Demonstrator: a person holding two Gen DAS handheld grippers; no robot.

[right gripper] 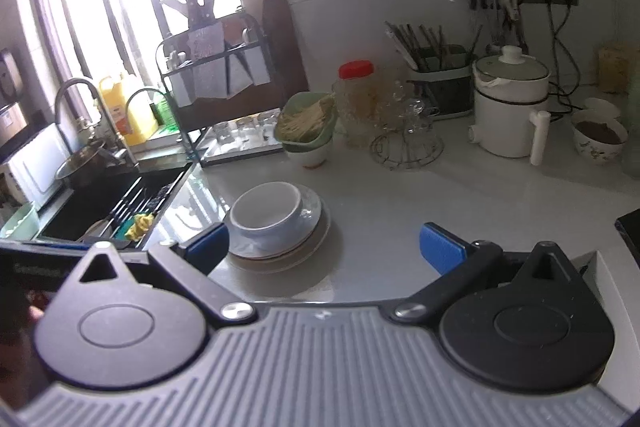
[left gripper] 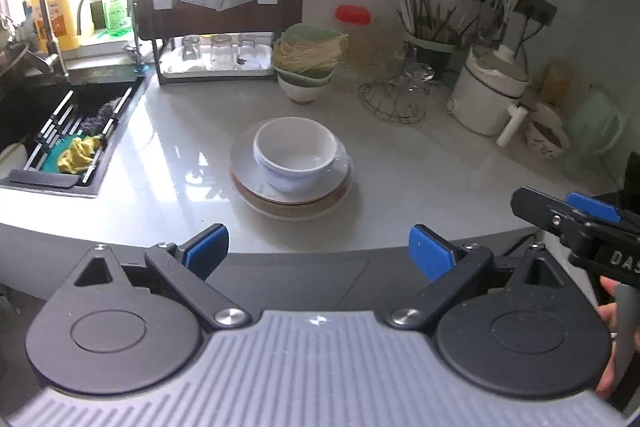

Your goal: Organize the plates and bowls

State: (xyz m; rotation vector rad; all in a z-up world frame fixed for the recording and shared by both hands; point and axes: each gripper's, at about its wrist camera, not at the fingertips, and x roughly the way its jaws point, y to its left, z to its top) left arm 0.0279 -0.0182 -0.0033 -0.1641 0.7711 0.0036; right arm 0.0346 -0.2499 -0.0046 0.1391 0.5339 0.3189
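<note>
A white bowl [left gripper: 295, 151] sits on a stack of plates [left gripper: 290, 201] in the middle of the white counter; the bowl [right gripper: 266, 211] and the plates [right gripper: 280, 251] also show in the right wrist view. My left gripper [left gripper: 318, 251] is open and empty, held back at the counter's front edge, short of the stack. My right gripper [right gripper: 324, 247] is open and empty, also near the front edge, with the stack just ahead and to its left. The right gripper [left gripper: 568, 211] shows at the right edge of the left wrist view.
A black sink [left gripper: 60, 131] with a rack and yellow cloth lies left. Behind stand a dish rack with glasses [left gripper: 218, 55], a green bowl of noodles [left gripper: 308, 59], a red-lidded jar [left gripper: 354, 27], a wire stand [left gripper: 396, 95], a white cooker [left gripper: 490, 91] and a filled bowl [right gripper: 598, 139].
</note>
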